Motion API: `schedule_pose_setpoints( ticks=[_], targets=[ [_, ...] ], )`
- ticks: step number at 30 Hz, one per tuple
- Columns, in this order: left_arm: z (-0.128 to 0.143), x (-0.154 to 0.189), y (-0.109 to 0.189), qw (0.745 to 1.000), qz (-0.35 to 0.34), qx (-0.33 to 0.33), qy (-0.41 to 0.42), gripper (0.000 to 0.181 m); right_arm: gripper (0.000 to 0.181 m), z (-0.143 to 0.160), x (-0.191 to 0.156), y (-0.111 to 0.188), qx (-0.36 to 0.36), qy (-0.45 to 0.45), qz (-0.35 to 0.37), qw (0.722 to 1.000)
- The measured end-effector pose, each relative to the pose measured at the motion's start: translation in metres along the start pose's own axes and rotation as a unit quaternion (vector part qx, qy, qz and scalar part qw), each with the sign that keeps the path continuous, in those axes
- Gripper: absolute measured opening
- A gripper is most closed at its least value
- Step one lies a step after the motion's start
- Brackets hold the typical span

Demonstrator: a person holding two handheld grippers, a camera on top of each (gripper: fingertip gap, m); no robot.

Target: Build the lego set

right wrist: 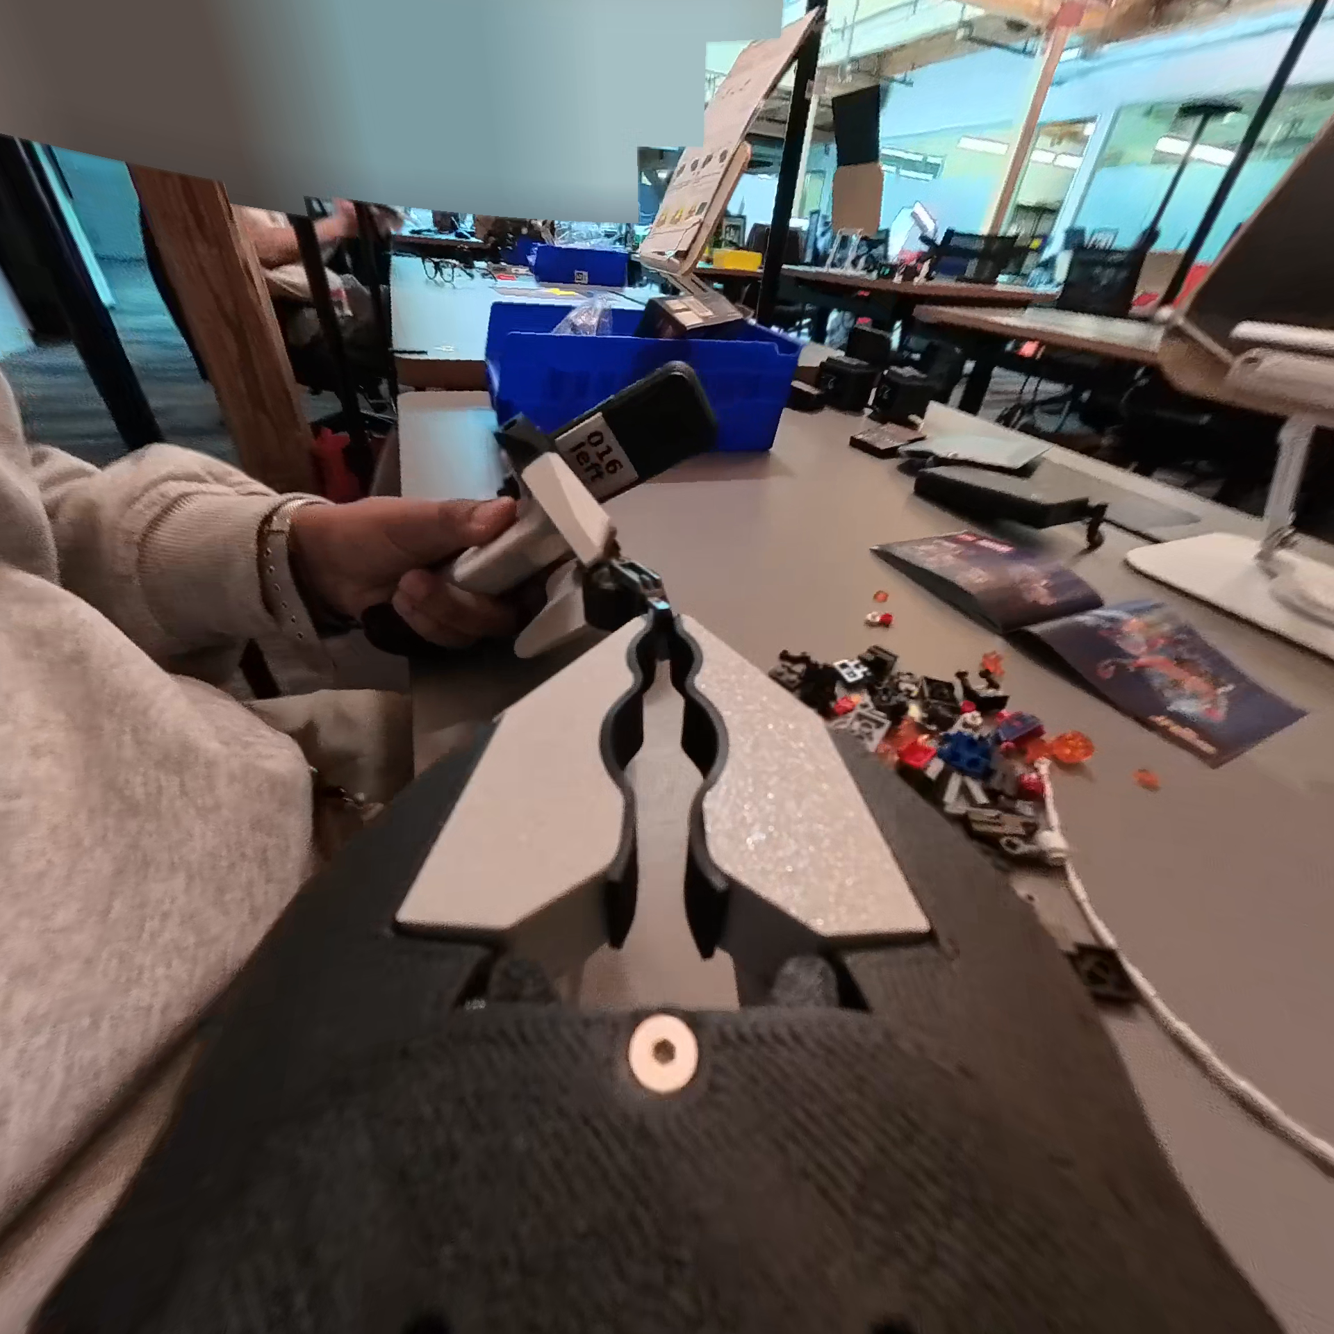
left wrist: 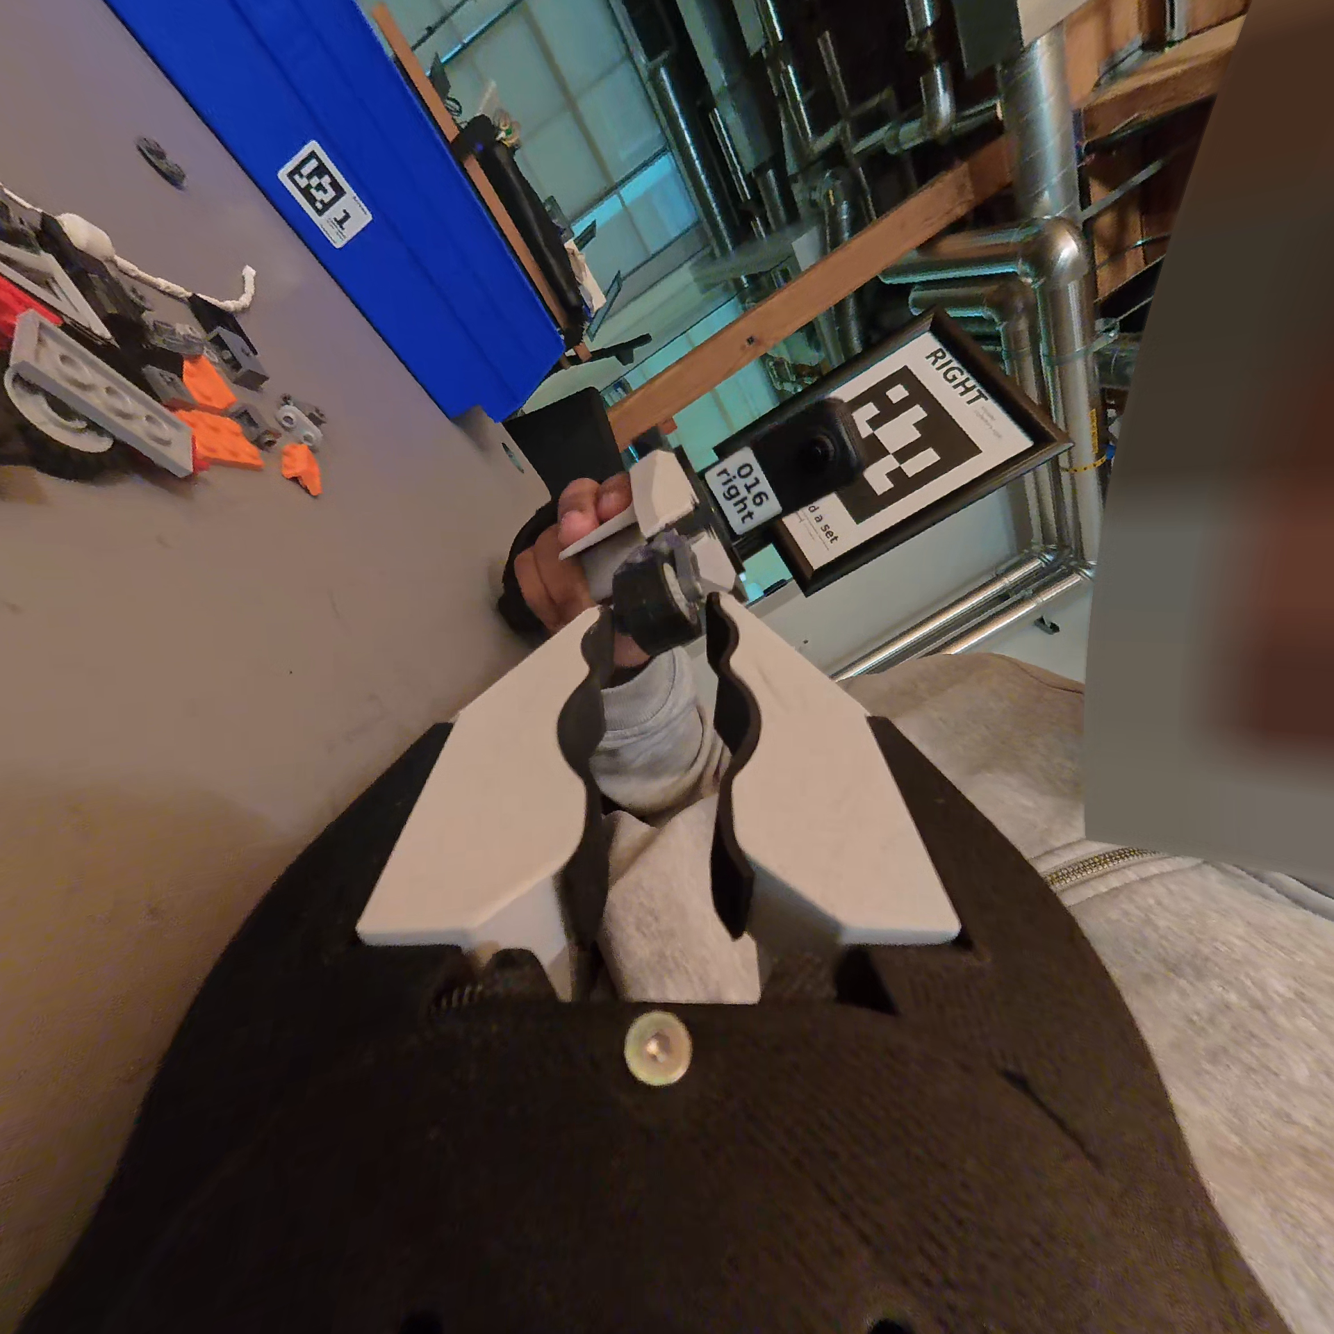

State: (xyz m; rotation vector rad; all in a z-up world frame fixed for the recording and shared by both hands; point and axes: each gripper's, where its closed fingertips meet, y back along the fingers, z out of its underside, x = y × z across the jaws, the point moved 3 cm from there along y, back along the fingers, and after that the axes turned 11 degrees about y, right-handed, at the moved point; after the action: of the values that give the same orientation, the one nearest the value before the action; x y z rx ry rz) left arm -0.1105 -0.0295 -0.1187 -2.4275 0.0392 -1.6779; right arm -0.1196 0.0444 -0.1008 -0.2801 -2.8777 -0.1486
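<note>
the left gripper (left wrist: 657,619) has its jaws set narrow, and a small dark brick assembly (right wrist: 617,588) sits between the tips, apparently clamped. the right gripper (right wrist: 660,624) meets it head-on, its jaws almost closed on a thin black and blue part at the assembly's near end. with so small a piece shared by two sets of tips, it seems wise to keep both grippers in line and squeeze evenly, since any twist could pop it loose. the left hand (right wrist: 404,556) wraps its handle, wrist level, above the grey table (right wrist: 794,548). the right hand (left wrist: 556,570) grips likewise. a pile of loose bricks (right wrist: 938,729) lies right of the right gripper, with a blue bin (right wrist: 722,390) beyond both grippers.
</note>
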Motion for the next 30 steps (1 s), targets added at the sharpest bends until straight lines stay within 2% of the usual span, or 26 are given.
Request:
schedule_pose_setpoints(
  ticks=[1,9,14,19,28,30],
  targets=[
    [0.0,0.0,0.0,1.0,0.001,0.0,0.0,0.026,0.001,0.001,0.001,0.0,-0.001,-0.02,-0.007,1.0],
    [-0.003,-0.001,0.001,1.0,-0.006,0.015,-0.008,0.037,0.0,0.012,0.003,-0.008,-0.032,-0.158,-0.063,0.985],
    [-0.007,0.003,0.004,0.999,-0.004,0.035,-0.04,0.039,0.0,0.011,0.011,-0.003,-0.007,-0.209,-0.058,0.976],
    [-0.007,0.0,0.002,0.995,-0.044,0.044,-0.075,0.04,0.0,0.01,0.018,0.001,0.03,-0.28,-0.074,0.957],
    [-0.008,0.002,0.002,0.994,-0.041,0.05,-0.087,0.039,0.0,0.01,0.01,-0.006,0.022,-0.294,-0.089,0.952],
    [-0.007,0.003,0.001,0.994,-0.041,0.047,-0.09,0.034,0.0,0.01,0.008,-0.008,0.019,-0.295,-0.09,0.951]
  ],
)
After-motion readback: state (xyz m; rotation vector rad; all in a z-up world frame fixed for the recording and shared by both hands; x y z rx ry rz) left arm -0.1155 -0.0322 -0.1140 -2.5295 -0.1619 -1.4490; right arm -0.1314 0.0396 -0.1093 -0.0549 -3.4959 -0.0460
